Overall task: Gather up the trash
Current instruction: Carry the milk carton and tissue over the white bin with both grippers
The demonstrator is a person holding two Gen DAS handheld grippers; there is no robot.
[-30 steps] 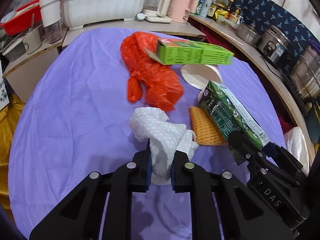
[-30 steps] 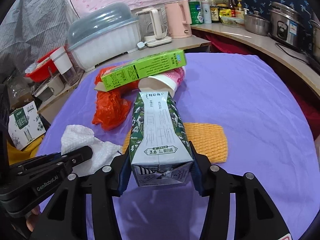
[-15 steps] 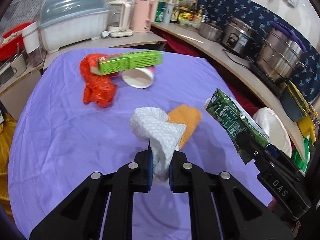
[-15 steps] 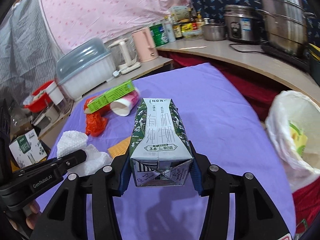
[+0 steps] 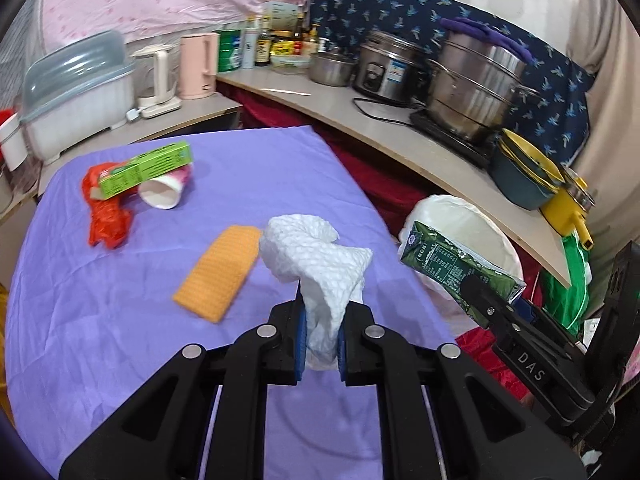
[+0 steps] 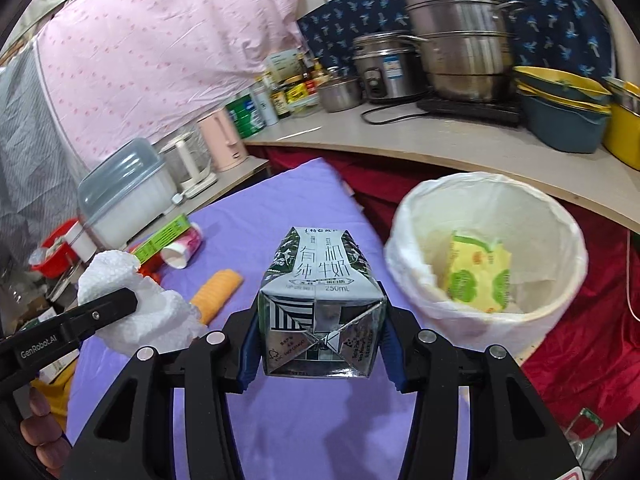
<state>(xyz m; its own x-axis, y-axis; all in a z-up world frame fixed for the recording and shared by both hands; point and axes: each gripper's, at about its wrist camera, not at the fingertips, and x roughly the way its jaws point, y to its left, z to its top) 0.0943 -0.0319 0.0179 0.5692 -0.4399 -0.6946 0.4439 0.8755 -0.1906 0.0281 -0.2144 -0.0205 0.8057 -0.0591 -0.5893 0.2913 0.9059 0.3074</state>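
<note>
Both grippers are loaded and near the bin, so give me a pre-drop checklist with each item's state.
1. Left gripper shut on the paper towel: ok.
2. Right gripper shut on the milk carton: ok.
3. Trash bin open, liner in place: ok.
4. Room in the bin, only a yellow packet inside: ok.
5. Carton over the bin mouth: not ok, it is beside the rim.
6. Paper towel over the bin mouth: not ok, over the purple cloth.
</note>
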